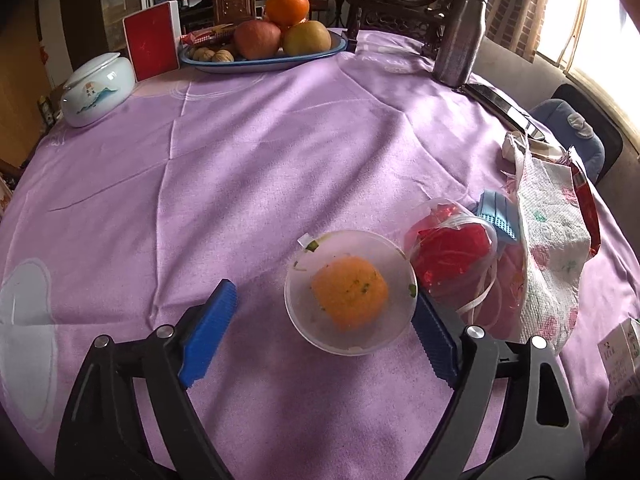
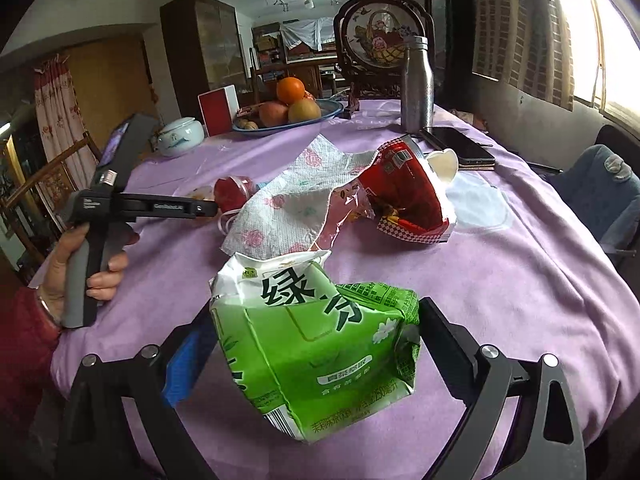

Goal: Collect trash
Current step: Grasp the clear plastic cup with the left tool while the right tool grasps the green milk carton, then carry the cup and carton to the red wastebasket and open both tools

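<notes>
Left hand-held gripper (image 1: pixel 324 332): jaws wide apart, gripping nothing; a clear lid (image 1: pixel 350 292) with an orange stain lies flat between the blue pads (image 1: pixel 208 336), its right edge against or just beside the right pad, clear of the left one
Right hand-held gripper (image 2: pixel 298 344): jaws spread wide; a crumpled green carton (image 2: pixel 316 344) sits between them on the surface; whether the pads touch its sides I cannot tell
Hand (image 2: pixel 80 268): grips the grey handle of the left hand-held gripper at the left of the right wrist view, red sleeve (image 2: pixel 20 360) below it
Trash beside the lid: a clear cup (image 1: pixel 452 248) stuffed with red wrapper touches the lid's right rim; a blue piece (image 1: pixel 498 216) just behind it; a floral paper towel (image 1: pixel 548 256) to its right, partly over a red packet (image 1: pixel 588 200)
Trash beyond the carton: the paper towel (image 2: pixel 292 204) lies crumpled, the torn red packet (image 2: pixel 408 196) beside it, a white scrap (image 2: pixel 442 164) behind the packet
In the way: the towel and packet lie between the carton and the far things
Far things: fruit tray (image 2: pixel 288 120) with orange, apple and walnuts; red box (image 2: pixel 218 108); white jar (image 2: pixel 180 136); steel bottle (image 2: pixel 416 84); phone (image 2: pixel 460 144)
Surface (image 1: pixel 260 152): round, under a creased lilac cloth
Room: wooden cabinets, a carved stand with a basket picture (image 2: pixel 380 40), curtained window at right, blue cushion (image 2: pixel 600 188)
</notes>
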Action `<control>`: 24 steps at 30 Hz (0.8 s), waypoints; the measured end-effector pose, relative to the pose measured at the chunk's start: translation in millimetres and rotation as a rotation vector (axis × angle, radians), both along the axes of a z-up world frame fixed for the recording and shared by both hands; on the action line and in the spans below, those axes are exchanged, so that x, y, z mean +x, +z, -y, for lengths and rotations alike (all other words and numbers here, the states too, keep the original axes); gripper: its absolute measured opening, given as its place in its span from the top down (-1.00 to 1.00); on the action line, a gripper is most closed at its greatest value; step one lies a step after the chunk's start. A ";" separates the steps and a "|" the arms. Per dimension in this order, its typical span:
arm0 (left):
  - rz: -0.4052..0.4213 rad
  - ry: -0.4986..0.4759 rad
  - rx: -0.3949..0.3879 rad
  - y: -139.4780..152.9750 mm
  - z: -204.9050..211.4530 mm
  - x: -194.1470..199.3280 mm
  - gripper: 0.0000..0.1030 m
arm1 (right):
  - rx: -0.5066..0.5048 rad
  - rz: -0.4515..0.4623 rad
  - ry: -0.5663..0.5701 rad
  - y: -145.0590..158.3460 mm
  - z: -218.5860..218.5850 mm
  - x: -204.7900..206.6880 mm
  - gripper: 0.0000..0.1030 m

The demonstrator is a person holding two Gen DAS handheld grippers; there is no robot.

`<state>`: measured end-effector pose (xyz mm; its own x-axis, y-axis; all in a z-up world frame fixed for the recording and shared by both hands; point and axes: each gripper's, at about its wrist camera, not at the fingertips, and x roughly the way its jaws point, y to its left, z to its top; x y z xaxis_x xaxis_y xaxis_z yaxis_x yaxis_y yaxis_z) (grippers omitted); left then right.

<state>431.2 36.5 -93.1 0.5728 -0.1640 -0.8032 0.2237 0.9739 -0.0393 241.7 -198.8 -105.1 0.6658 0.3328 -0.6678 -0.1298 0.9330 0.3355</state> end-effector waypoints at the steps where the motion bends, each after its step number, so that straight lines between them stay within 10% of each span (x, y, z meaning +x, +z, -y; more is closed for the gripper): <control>1: 0.002 -0.007 0.003 -0.8 1.8 0.8 -0.62 | 0.012 0.002 -0.005 0.1 0.7 -4.7 -0.83; 4: 0.006 -0.054 -0.038 2.5 4.5 -1.1 -0.10 | 0.045 0.004 -0.031 -1.5 5.9 -17.8 -0.83; 24: 0.203 -0.176 -0.128 52.3 29.0 -128.3 -0.09 | 0.074 0.025 -0.285 -0.3 104.1 -126.6 -0.83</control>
<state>302.9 7.5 -40.7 0.6736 -0.3678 -0.6411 0.4045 0.9094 -0.0967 115.1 -302.9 -105.3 0.7555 0.1774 -0.6306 0.1244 0.9062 0.4041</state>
